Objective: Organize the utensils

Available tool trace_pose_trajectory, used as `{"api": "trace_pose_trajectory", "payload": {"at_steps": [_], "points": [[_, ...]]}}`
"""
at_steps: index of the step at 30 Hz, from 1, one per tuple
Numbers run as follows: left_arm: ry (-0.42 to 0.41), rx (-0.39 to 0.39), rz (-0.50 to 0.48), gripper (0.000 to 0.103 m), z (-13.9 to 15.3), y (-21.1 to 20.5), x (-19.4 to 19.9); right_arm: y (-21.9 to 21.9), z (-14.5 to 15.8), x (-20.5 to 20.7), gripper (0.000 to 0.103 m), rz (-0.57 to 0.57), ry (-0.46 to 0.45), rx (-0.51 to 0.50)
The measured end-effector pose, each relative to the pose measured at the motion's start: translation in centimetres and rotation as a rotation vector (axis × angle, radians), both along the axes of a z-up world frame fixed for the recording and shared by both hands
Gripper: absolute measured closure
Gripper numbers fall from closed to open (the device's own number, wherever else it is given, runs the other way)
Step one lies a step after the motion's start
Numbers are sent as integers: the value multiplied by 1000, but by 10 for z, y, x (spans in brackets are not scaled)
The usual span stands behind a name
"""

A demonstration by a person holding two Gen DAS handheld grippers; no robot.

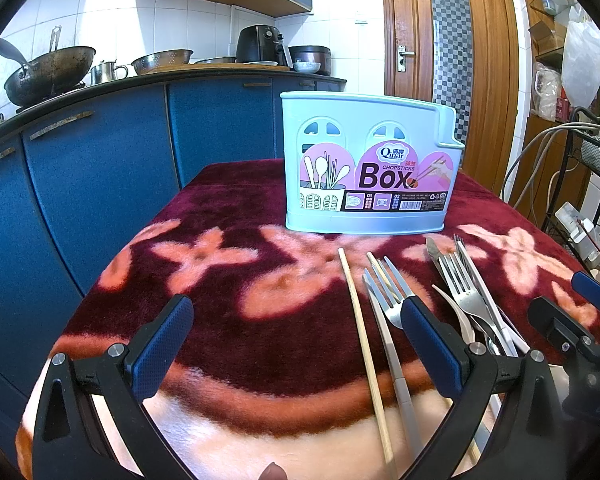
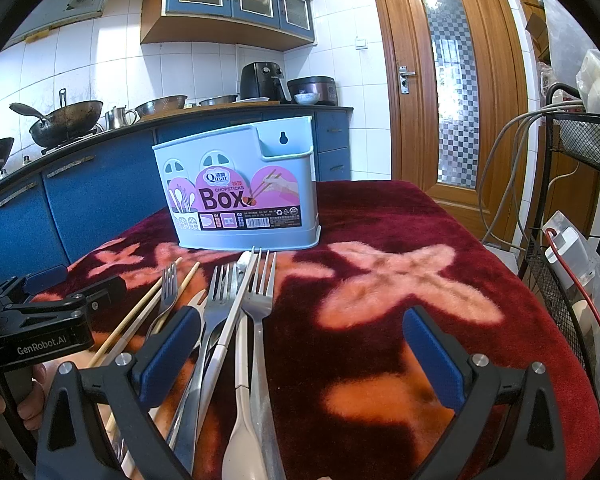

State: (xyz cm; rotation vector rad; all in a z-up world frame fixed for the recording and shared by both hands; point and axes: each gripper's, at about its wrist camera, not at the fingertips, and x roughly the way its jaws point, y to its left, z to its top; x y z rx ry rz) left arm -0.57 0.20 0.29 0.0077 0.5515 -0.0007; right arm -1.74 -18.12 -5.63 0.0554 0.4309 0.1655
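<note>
A light blue chopsticks box (image 1: 366, 168) stands upright at the far side of the table; it also shows in the right wrist view (image 2: 240, 196). Loose utensils lie in front of it: a wooden chopstick (image 1: 360, 332), a fork (image 1: 392, 292), further forks and a knife (image 1: 468, 292). The same pile shows in the right wrist view, with forks (image 2: 260, 292) and chopsticks (image 2: 148, 312). My left gripper (image 1: 296, 344) is open and empty, low over the cloth left of the pile. My right gripper (image 2: 300, 352) is open and empty, its left finger over the pile.
The table wears a dark red blanket with pink flowers (image 1: 228, 320). Blue kitchen cabinets (image 1: 100, 184) with a wok (image 1: 48, 72) stand at the left. A wire rack (image 2: 572, 240) with cables stands close on the right. A wooden door (image 2: 452, 80) is behind.
</note>
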Motion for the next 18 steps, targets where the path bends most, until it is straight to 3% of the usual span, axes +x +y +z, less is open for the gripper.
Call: {"api": "trace_pose_trajectory", "payload": {"at_steps": [12,16,18], "points": [[125,-13,14,0,2,6,18,-1,9,6,0,18,39,-11],[190,31,13,0,-2,5,26,-2,13,11,1,40,94,-35],[221,66,7,8,-6,3,31,-5,13,13,6,52,131,-35]]}}
